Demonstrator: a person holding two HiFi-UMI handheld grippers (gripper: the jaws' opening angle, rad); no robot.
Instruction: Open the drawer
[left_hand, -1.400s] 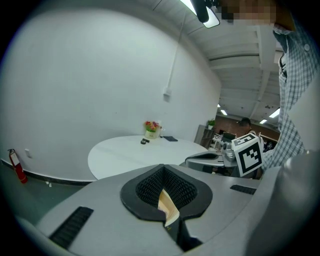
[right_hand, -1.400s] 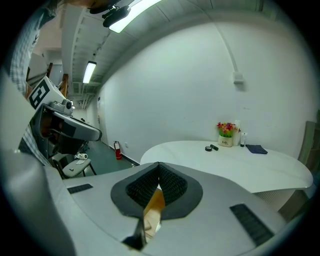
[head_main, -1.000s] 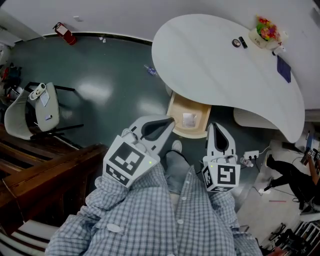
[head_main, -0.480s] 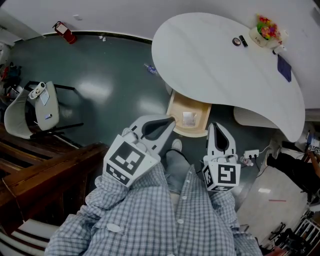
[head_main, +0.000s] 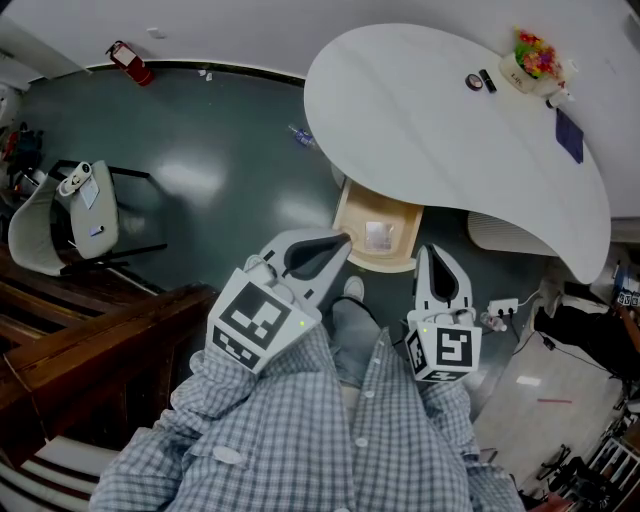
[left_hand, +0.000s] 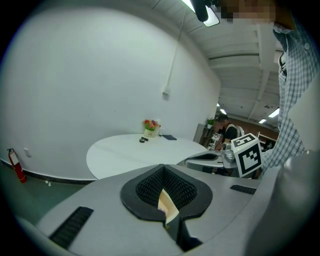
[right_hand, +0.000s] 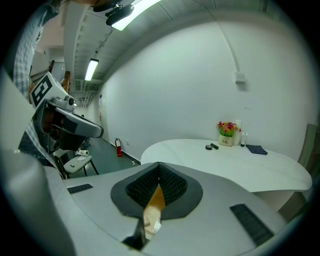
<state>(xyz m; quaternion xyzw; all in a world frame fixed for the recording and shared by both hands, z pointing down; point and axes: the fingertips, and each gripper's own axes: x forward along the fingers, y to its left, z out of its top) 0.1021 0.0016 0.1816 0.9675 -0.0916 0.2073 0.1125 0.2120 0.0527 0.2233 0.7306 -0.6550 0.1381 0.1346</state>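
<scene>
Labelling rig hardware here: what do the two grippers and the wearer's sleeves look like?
The left gripper and the right gripper are pale grey tapered shells lined with black ribbed pads. Each carries a white cube printed with black square markers. The sleeves are a blue-grey and white check.

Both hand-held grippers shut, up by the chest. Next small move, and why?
Probably none on the drawer: just lower both. The wooden drawer looks already pulled out from under the white table, and its inside shows, with a white item in it. The left hand-held gripper and right hand-held gripper are shut on nothing, held up by the chest.
</scene>
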